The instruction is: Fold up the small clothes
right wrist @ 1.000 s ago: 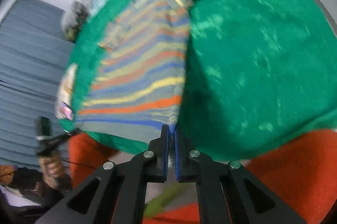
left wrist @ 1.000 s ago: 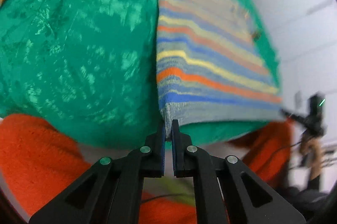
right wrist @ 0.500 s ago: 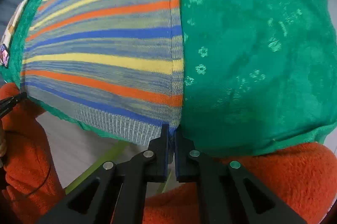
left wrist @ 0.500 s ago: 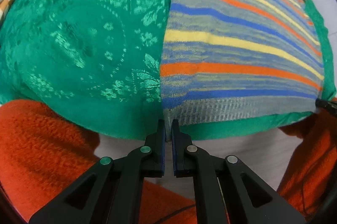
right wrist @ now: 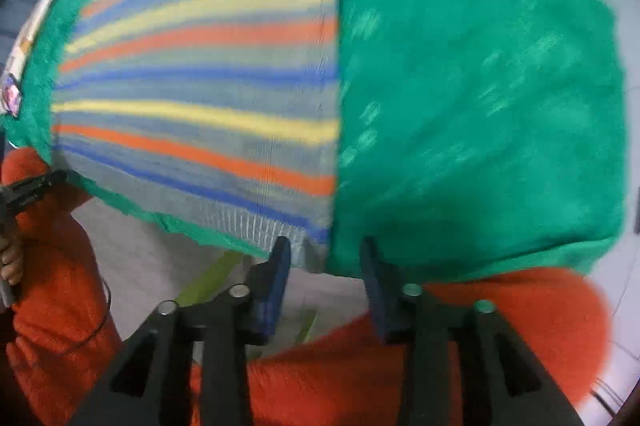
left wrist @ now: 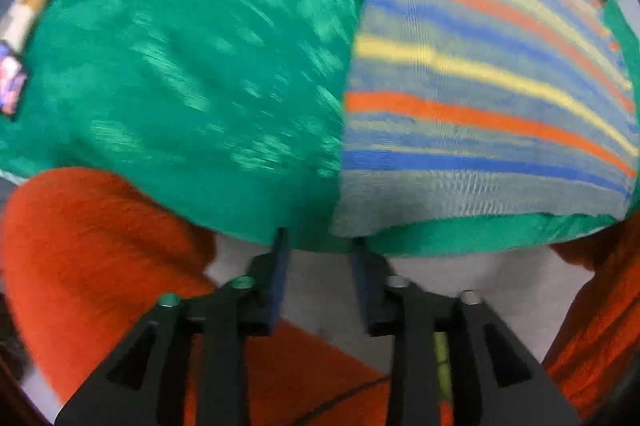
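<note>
Striped knit garment point(left wrist: 480, 98) is lying flat on a green patterned cloth point(left wrist: 180, 46) that is covering the desk; ribbed grey hem is sitting at the near edge, stripes of blue, orange and yellow running across; both views are blurring with motion

Left hand-held gripper point(left wrist: 320, 246) is pointing down at the near edge, its jaws opening, standing partly apart; the hem's left corner is lying just ahead of the gap, free of the pads; nothing is being pinched

Right hand-held gripper point(right wrist: 324, 254) is likewise pointing down, its jaws opening to a moderate gap; the hem's right corner point(right wrist: 312, 242) is lying between the fingertips, not being pressed by either pad

Garment point(right wrist: 200, 86) is filling the left half of the right wrist view, bare green cloth point(right wrist: 480, 86) the right half

Orange fleece sleeves point(left wrist: 92, 258) are showing below the desk edge in both views; in the right wrist view the other hand point(right wrist: 10, 258) is showing at far left, gripping a black handle; pale floor is showing beneath
</note>
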`<action>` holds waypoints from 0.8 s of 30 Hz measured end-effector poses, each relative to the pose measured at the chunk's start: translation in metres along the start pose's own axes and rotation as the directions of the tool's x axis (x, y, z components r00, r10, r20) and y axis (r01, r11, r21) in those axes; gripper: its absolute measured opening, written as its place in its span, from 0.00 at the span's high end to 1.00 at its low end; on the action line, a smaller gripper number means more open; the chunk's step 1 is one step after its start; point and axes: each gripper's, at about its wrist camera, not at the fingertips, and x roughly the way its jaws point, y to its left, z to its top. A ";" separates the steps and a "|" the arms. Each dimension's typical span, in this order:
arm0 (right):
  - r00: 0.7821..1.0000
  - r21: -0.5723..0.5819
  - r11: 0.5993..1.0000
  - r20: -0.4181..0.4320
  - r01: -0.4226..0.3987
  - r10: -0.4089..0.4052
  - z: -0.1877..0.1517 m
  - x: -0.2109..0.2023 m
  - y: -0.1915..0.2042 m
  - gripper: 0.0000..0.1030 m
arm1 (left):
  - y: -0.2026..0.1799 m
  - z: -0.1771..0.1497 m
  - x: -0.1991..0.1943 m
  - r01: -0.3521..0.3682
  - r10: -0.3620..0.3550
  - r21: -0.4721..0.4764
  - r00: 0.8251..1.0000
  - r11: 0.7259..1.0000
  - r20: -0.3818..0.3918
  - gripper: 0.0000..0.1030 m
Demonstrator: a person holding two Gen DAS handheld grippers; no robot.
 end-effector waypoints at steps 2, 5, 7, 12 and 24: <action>0.992 -0.035 0.998 0.110 0.059 -0.055 0.017 -0.044 -0.007 0.58 | 0.008 -0.003 -0.022 -0.007 0.010 -0.034 0.997 0.999 0.080 0.45; 0.932 -0.104 0.978 0.336 0.179 -0.135 0.068 -0.098 -0.007 0.34 | 0.015 -0.001 -0.048 -0.011 0.030 -0.100 0.982 0.995 0.185 0.40; 0.884 -0.168 0.963 0.454 0.212 -0.115 0.114 -0.113 0.003 0.31 | 0.018 0.005 -0.059 0.018 0.019 -0.153 0.971 0.988 0.238 0.40; 0.857 -0.285 0.935 0.515 0.210 -0.035 0.220 -0.062 0.044 0.32 | 0.020 0.024 -0.066 0.053 0.002 -0.198 0.963 0.979 0.268 0.40; 0.820 0.093 0.993 0.572 -0.067 0.002 0.247 -0.041 -0.098 0.95 | 0.028 0.016 -0.053 0.000 0.043 -0.222 0.981 0.975 0.188 0.36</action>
